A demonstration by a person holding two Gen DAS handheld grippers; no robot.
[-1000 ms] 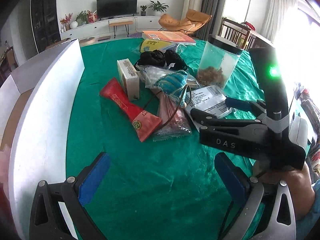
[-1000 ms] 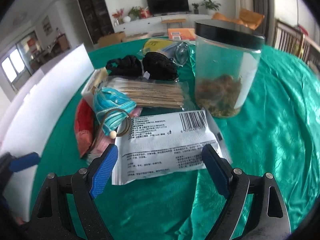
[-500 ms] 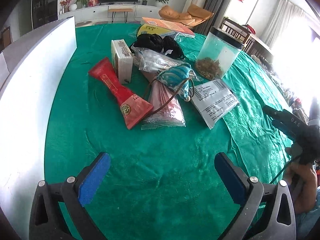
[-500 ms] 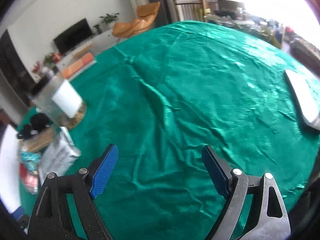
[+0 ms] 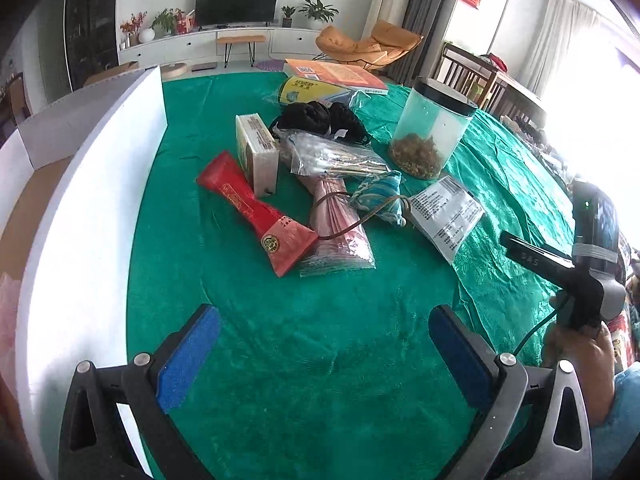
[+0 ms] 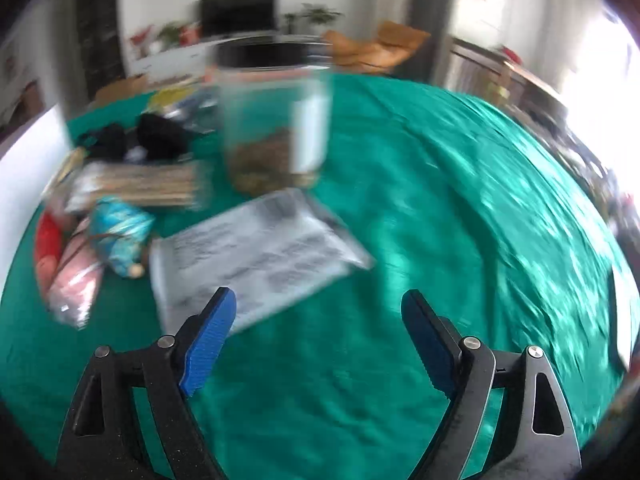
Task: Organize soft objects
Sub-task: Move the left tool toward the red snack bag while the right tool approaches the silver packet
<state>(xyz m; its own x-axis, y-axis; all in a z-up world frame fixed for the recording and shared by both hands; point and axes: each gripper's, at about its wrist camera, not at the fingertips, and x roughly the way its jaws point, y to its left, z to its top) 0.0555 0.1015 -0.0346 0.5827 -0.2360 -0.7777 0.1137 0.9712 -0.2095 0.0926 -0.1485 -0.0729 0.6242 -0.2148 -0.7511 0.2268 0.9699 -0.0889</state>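
A pile lies mid-table on the green cloth: a red packet, a pink packet, a blue-and-white pouch with a brown cord, black fabric, a clear bag of sticks and a white printed packet. My left gripper hangs open over bare cloth, short of the pile. The right wrist view is blurred. There my right gripper is open with nothing between its pads, just in front of the white printed packet; the pouch lies to its left.
A clear jar with a black lid stands behind the white packet. A white carton, a yellow pack and an orange book lie further back. A white board wall runs along the left. A hand holds the right tool at the right edge.
The right gripper drew back from the pile to the table's right edge. Its view swung off to bare cloth and has come back to the white packet. The left gripper kept its place.
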